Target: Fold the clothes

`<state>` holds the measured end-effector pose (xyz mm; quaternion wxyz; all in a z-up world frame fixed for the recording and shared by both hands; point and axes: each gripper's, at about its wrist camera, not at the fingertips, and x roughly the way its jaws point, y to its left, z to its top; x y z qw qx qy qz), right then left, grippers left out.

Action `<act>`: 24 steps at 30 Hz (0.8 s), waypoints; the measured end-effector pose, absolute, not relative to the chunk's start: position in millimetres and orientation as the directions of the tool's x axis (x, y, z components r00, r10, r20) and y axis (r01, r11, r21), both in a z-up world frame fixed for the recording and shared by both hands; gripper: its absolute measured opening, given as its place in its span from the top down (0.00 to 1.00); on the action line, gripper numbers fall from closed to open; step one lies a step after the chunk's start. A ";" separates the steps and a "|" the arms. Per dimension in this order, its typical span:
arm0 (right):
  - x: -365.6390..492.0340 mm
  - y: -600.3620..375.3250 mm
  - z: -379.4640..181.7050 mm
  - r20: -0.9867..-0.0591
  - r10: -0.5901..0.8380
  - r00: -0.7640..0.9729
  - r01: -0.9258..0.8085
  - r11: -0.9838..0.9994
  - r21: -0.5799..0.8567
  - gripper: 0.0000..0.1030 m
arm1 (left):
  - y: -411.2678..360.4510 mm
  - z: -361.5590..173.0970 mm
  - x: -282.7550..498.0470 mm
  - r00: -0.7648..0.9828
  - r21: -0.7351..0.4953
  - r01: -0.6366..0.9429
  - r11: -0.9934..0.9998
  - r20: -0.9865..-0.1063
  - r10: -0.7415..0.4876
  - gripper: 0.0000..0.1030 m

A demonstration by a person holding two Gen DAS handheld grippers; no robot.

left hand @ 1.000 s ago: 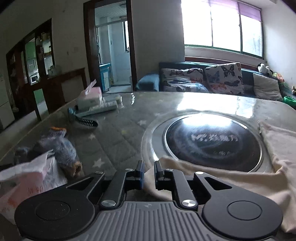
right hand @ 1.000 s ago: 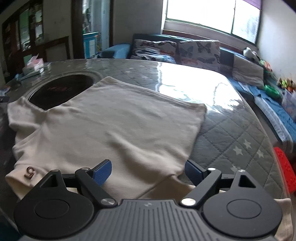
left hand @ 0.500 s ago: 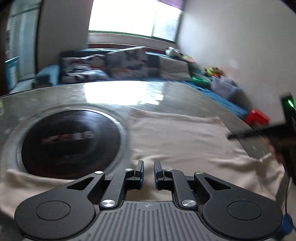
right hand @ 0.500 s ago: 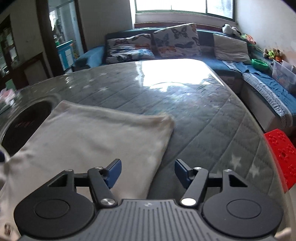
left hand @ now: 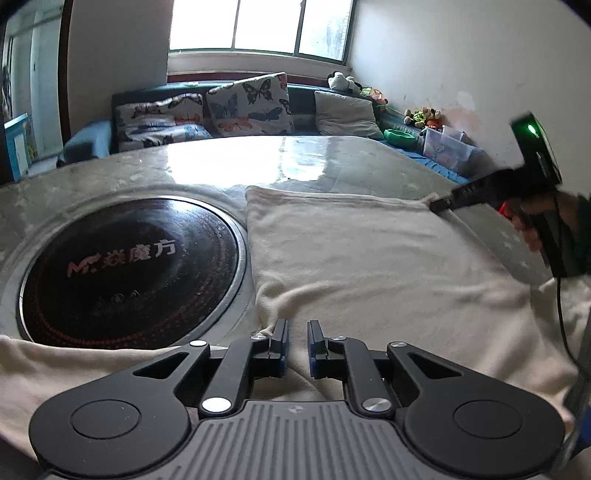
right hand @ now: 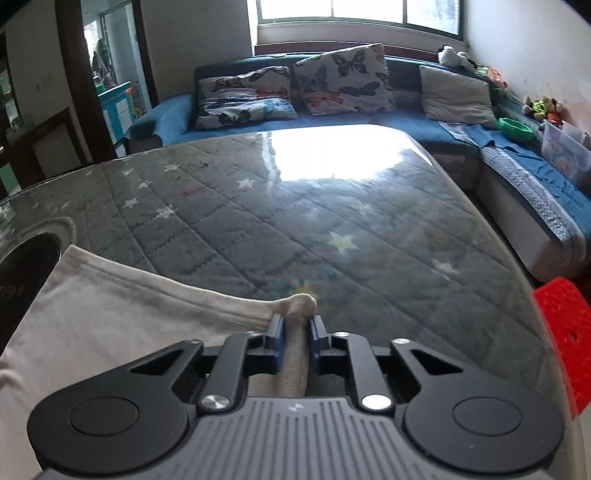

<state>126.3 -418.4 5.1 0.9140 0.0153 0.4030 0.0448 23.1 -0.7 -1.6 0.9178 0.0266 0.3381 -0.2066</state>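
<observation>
Left wrist view: the left hand-held gripper (left hand: 295, 343) is nearly closed over the near edge of a cream garment (left hand: 369, 258) spread on the quilted surface (left hand: 110, 173), though a grip cannot be confirmed; the cloth runs ahead and rightward to the right hand-held gripper (left hand: 439, 203); beside it a dark round cooktop (left hand: 129, 266) reads "M" with Chinese characters. Right wrist view: the right hand-held gripper (right hand: 295, 332) is pinched shut on the garment's (right hand: 110, 325) far corner, cloth trailing left.

A blue sofa (right hand: 424, 122) with butterfly cushions (right hand: 343, 79) stood at twelve o'clock beneath a bright window (right hand: 358, 13); a white wall (left hand: 461, 62) rose at two o'clock.
</observation>
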 end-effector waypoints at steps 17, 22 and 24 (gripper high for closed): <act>160.5 -347.1 16.0 -0.725 0.131 0.676 -0.242 0.969 -0.050 0.76 | 38.5 3.7 7.7 0.737 -0.138 0.312 0.940 -0.590 -0.331 0.88; 113.9 -339.2 33.1 -0.721 0.186 0.668 -0.346 0.935 -0.080 0.53 | 65.8 13.2 -9.7 0.783 -0.115 0.225 0.967 -0.569 -0.250 0.79; 93.8 -334.9 37.2 -0.724 0.214 0.655 -0.391 0.916 -0.084 0.47 | 85.0 15.0 -11.8 0.805 -0.089 0.131 0.987 -0.572 -0.158 0.79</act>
